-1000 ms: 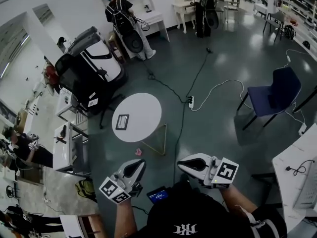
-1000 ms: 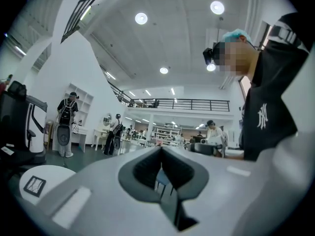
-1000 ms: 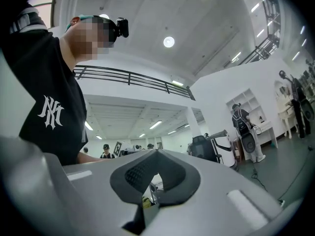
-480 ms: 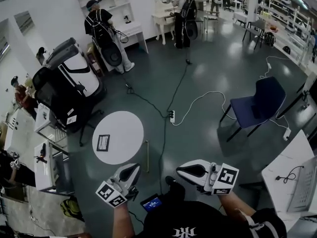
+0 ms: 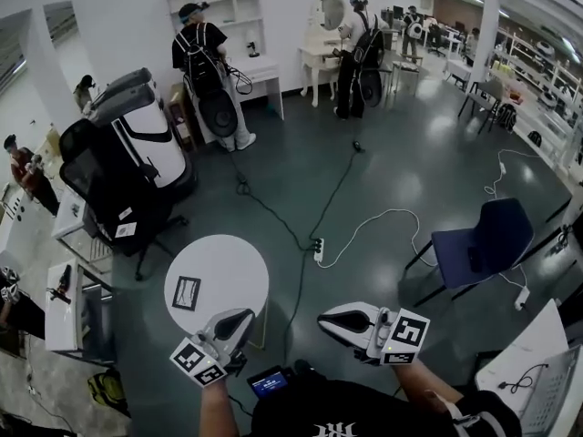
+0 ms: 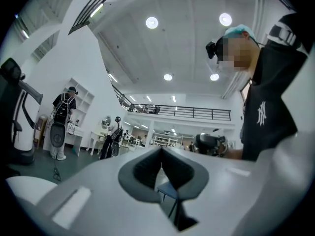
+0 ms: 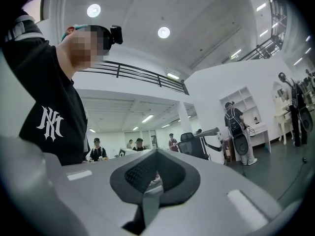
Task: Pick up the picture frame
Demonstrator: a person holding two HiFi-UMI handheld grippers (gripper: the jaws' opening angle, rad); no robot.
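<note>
The picture frame (image 5: pixel 186 292), small with a dark border, lies flat on the left part of a round white table (image 5: pixel 232 267) in the head view. My left gripper (image 5: pixel 244 316) is shut and empty; it hovers over the table's near edge, just right of the frame. To the right, my right gripper (image 5: pixel 322 317) is held over the dark floor, also shut and empty. In the left gripper view the left gripper (image 6: pixel 160 154) has its jaws closed and points at the room, not the frame. The right gripper (image 7: pixel 154 157) looks the same in its own view.
A blue chair (image 5: pixel 483 248) stands to the right. A power strip with cables (image 5: pixel 317 248) lies on the floor beyond the table. A black office chair (image 5: pixel 100 189) and a white machine (image 5: pixel 150 135) stand to the left. Two people (image 5: pixel 205 71) stand at the back. White desks (image 5: pixel 68 303) line the left side.
The round table with the frame has drawn closer and now lies right by the left gripper. Both grippers stayed shut and kept their places in the picture.
</note>
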